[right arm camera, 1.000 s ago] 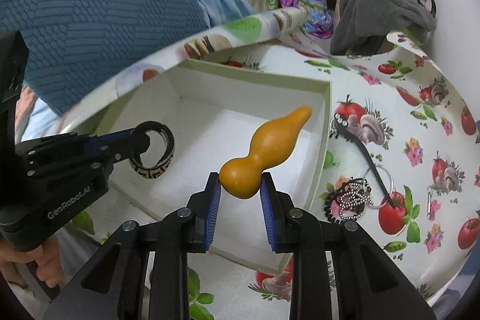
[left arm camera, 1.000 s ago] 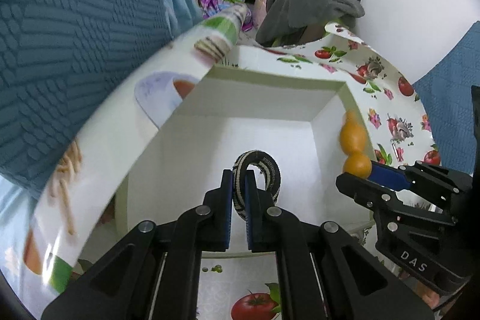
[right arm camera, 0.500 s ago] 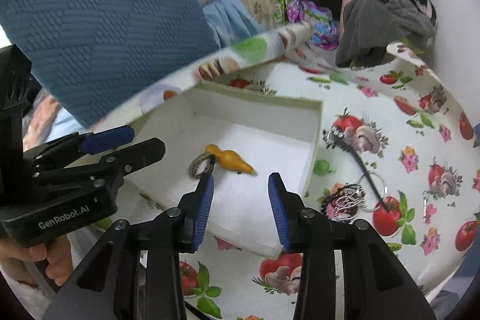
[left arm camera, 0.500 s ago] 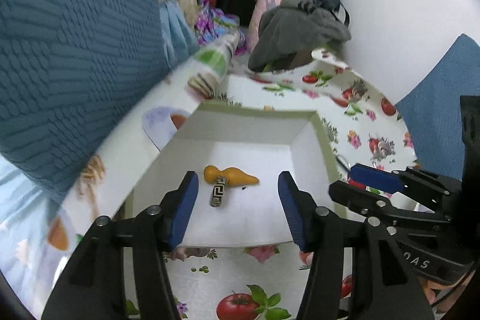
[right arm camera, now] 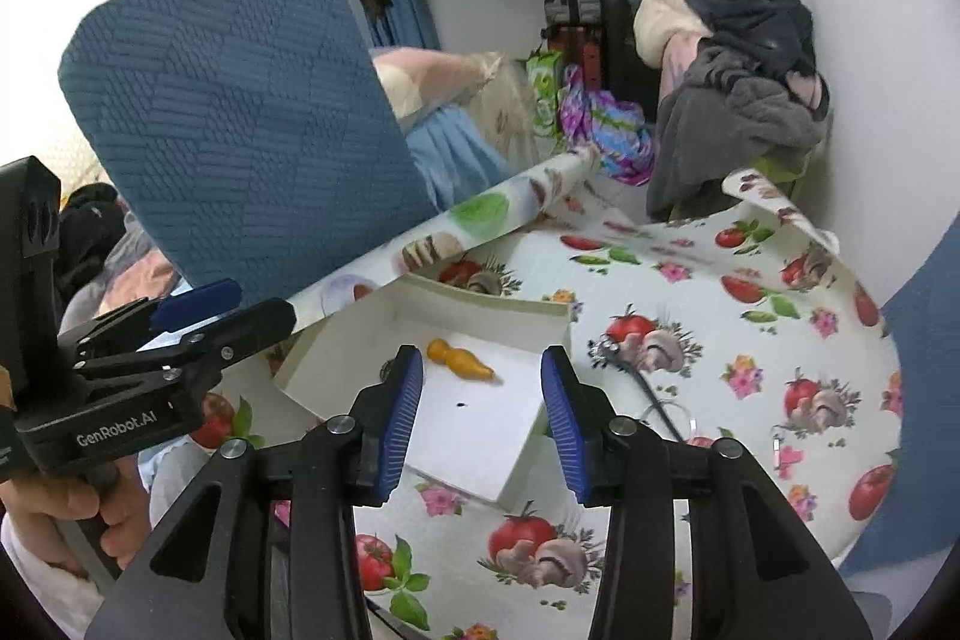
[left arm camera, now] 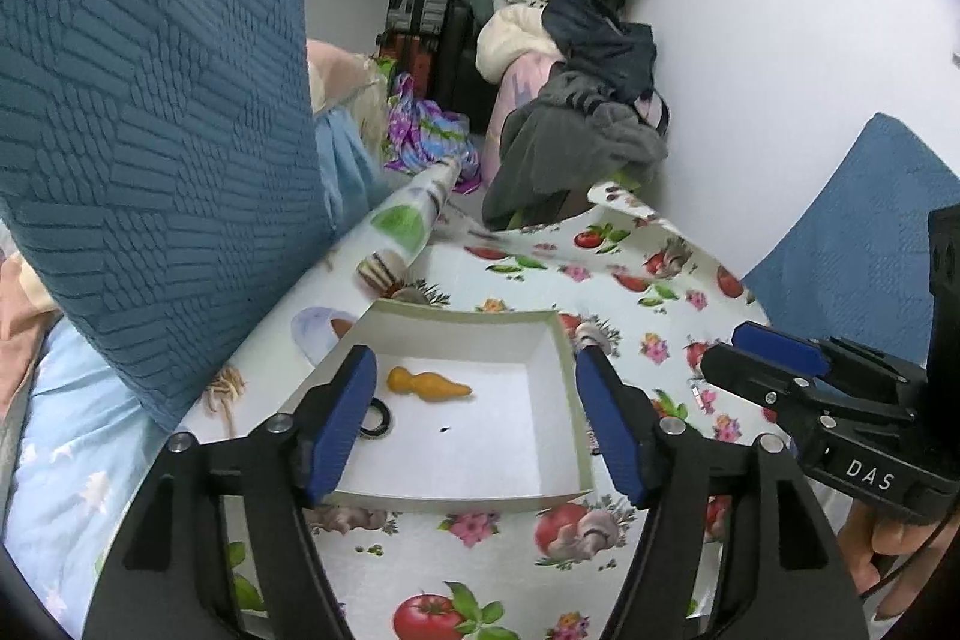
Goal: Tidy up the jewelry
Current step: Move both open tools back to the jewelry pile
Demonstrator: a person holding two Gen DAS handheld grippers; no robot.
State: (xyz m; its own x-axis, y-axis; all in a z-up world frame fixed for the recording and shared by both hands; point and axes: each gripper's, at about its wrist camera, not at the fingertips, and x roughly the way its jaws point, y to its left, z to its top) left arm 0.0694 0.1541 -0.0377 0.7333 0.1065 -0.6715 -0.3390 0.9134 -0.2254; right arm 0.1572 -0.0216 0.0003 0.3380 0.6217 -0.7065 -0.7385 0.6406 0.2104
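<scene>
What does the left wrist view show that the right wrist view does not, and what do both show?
Only the left wrist view: the whole black ring in the box; in the right view a finger nearly hides it.
Only the right wrist view: the black hairpin and a wire ring on the tablecloth, right of the box.
Both: the box, the orange pendant, both open, empty tools, left and right.

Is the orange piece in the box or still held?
In the box: the orange piece lies on its floor, clear of both open grippers.
</scene>
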